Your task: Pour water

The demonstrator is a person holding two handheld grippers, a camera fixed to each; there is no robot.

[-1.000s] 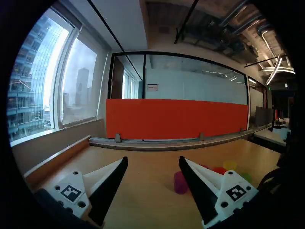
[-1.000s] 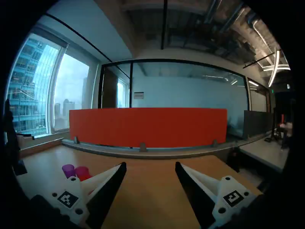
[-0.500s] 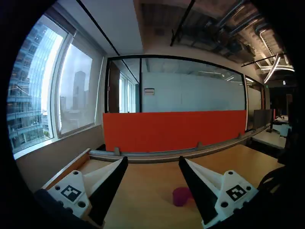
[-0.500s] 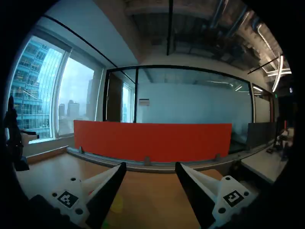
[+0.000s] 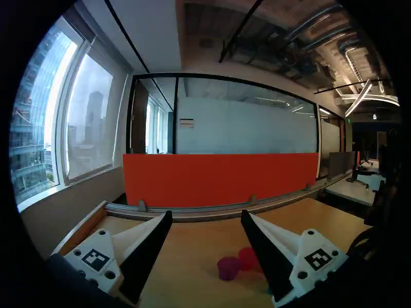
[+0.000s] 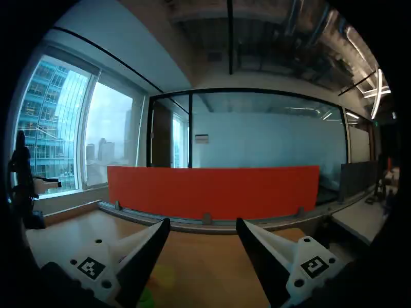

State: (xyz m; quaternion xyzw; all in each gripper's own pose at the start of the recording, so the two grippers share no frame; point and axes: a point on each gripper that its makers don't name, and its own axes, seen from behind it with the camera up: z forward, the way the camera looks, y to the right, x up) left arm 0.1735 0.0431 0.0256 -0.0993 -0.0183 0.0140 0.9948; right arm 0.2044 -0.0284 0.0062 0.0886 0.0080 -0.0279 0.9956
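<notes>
**Both tools open and empty above the desk; cups low by the left tool**

Left gripper view:
- Left tool [image 5: 205, 215] held level over the desk [image 5: 200, 246]. Its two fingers are spread wide with nothing between them.
- Purple cup [image 5: 228, 268] stands upright on the desk, low in view and just inside the tool's right-hand finger.
- Red cup [image 5: 247, 257] is just beside the purple one, on its far side. It is partly hidden by that same finger. I cannot tell whether the two cups touch.
- Both cups stand towards the near part of the desk, well apart from its far edge. I cannot tell whether either holds water.
- Orange partition [image 5: 221, 178] runs along the far edge of the desk. A glass wall [image 5: 246, 123] stands behind it.
- Window [image 5: 61, 128] lies along the left edge of the desk, with towers outside.

Right gripper view:
- Right tool [image 6: 202, 223] is also level over the desk [image 6: 205, 262]. Its fingers are wide apart and grip nothing.
- A yellow-green shape [image 6: 162, 274] lies on the desk, just inside the tool's left-hand finger and near the bottom. It is too blurred to name.
- The partition [image 6: 216, 190] crosses the far edge of the desk here too.
- The window [image 6: 67, 138] is on the left.
</notes>
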